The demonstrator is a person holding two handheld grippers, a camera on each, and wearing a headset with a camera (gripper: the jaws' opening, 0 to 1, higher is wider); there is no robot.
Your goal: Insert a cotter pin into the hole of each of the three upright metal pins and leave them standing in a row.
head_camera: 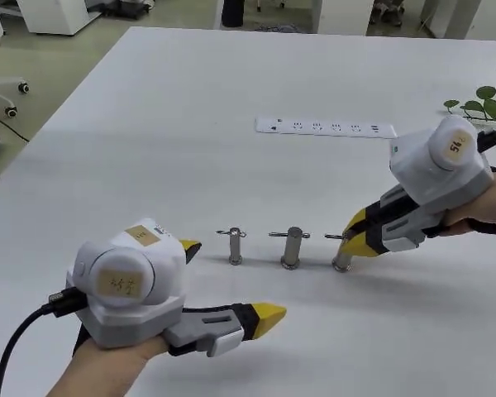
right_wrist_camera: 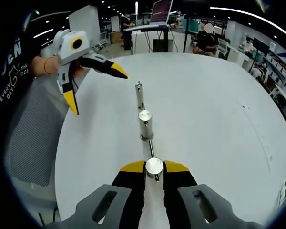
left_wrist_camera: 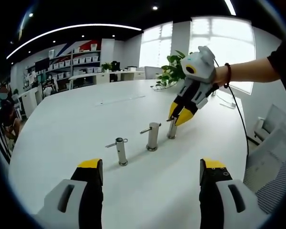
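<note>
Three upright metal pins stand in a row on the white table (head_camera: 190, 149): left pin (head_camera: 236, 248), middle pin (head_camera: 292, 248), right pin (head_camera: 341, 263). A thin cotter pin crosses the top of each. My right gripper (head_camera: 355, 241) comes in from the right, its yellow tips tight on both sides of the right pin's head (right_wrist_camera: 154, 167); the left gripper view also shows this gripper (left_wrist_camera: 178, 116) at that pin (left_wrist_camera: 171, 130). My left gripper (head_camera: 231, 279) hovers wide open in front of the row's left end, holding nothing, with the left pin (left_wrist_camera: 120, 151) just ahead of it.
A white power strip (head_camera: 326, 127) lies flat behind the row. A green plant (head_camera: 484, 99) sits at the far right edge. The left gripper's black cable (head_camera: 16, 339) trails off the near-left corner. Bare tabletop surrounds the pins.
</note>
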